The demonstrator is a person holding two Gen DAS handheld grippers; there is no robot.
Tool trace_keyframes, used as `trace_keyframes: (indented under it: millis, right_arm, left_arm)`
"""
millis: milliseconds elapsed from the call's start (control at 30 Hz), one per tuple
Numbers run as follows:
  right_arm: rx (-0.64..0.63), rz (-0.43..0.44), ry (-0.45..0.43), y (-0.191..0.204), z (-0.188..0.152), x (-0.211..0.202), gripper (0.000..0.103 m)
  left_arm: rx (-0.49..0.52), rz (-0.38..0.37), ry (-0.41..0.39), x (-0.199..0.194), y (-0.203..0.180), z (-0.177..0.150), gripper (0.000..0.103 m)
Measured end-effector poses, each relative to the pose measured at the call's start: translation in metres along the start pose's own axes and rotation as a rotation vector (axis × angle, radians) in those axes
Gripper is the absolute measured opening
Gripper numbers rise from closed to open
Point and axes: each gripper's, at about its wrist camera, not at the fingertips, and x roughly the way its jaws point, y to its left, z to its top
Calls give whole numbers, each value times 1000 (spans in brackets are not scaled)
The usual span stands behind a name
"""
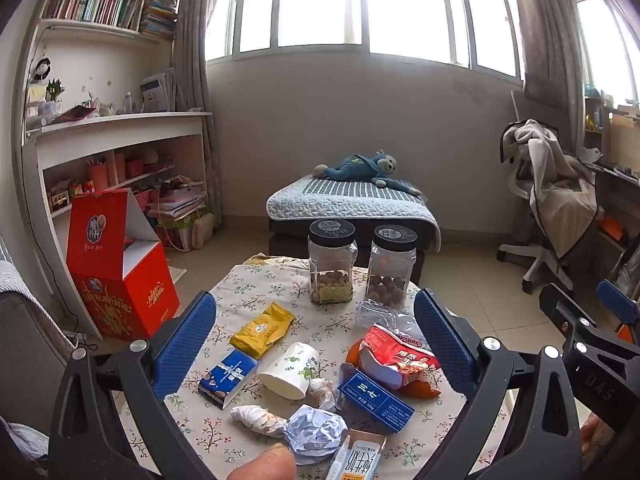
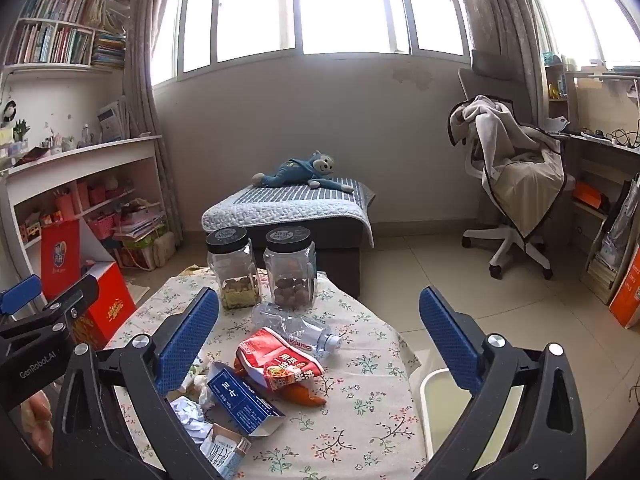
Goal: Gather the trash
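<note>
Left gripper (image 1: 316,344) and right gripper (image 2: 320,340) are both showing black angular frames, silver round screws and blue textured finger pads (image 1: 186,344). White "GenRobot.AI" lettering is showing on one body; bare skin is peeking in at frame edges.

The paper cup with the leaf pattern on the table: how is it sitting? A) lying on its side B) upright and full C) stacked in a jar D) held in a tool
A: the paper cup lies on its side on the floral tablecloth, open mouth toward the camera, between the yellow packet and the red snack bag; neither tool touches it.
</note>
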Motion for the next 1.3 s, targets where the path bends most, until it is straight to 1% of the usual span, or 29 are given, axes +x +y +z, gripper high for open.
trace_keyframes:
  millis: [600,1300]
  right_arm:
    - [-19,1,-23,10,0,-1,96]
    - [-17,-1,-40,13,5,-3,96]
  left_arm:
    - [-4,0,-2,0,0,0,96]
    - [-11,-4,0,0,1,2,96]
